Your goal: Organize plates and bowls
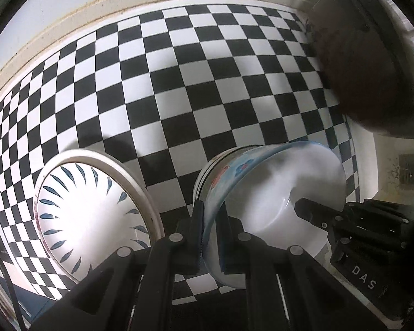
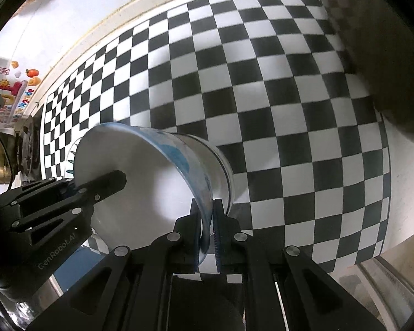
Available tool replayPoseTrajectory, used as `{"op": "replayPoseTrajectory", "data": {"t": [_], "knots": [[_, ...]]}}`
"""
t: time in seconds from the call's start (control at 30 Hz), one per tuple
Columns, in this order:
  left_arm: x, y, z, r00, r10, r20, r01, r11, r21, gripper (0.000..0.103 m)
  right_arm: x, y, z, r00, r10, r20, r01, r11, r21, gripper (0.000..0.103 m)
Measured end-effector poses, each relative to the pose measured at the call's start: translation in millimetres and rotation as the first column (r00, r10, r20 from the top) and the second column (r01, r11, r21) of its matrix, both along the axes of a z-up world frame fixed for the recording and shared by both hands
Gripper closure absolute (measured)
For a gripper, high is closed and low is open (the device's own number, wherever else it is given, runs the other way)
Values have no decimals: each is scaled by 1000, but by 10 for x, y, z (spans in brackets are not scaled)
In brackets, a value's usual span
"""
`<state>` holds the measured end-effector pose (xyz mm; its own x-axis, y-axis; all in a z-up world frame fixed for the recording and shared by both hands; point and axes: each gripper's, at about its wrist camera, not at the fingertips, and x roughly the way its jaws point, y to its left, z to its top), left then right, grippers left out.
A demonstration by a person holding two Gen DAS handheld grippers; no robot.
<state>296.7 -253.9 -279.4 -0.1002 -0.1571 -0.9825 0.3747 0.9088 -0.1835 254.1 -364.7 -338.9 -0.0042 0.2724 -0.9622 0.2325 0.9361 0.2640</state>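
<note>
Checkered cloth (image 1: 179, 82) — black and white squares, covering the desk.

Brown pot (image 1: 367, 63) — dark, blurred, at the cloth's far right edge.

Plate (image 1: 96, 215) — white, blue petal marks, resting on the cloth left of the bowl.

Bowl (image 1: 284, 193) — white inside, floral outside, lifted over the cloth between both grippers.

Left hand-held gripper (image 1: 211, 229) — clenched on the bowl's rim.

Right hand-held gripper (image 2: 207, 226) — clenched on the opposite rim.
</note>
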Motion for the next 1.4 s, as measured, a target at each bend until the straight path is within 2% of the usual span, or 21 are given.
{"op": "replayPoseTrajectory", "data": {"t": [0.53,0.93,1.2,1.4], "knots": [[-52,2,-182,1000,-3,-3,3,999,40,94,40,53,-230,999,31,-36,-30,999,9,94],[-19,29,-214,1000,29,-7,-28,998,62,93,114,54,-193,999,25,-34,-25,1000,-7,89],[-31,40,-215,1000,22,-12,-21,998,64,93,92,24,-162,999,11,-34,-12,1000,-24,88],[-60,-26,-183,1000,-6,10,5,997,73,92,33,-33,-129,999,3,-32,-4,1000,-30,83]]}}
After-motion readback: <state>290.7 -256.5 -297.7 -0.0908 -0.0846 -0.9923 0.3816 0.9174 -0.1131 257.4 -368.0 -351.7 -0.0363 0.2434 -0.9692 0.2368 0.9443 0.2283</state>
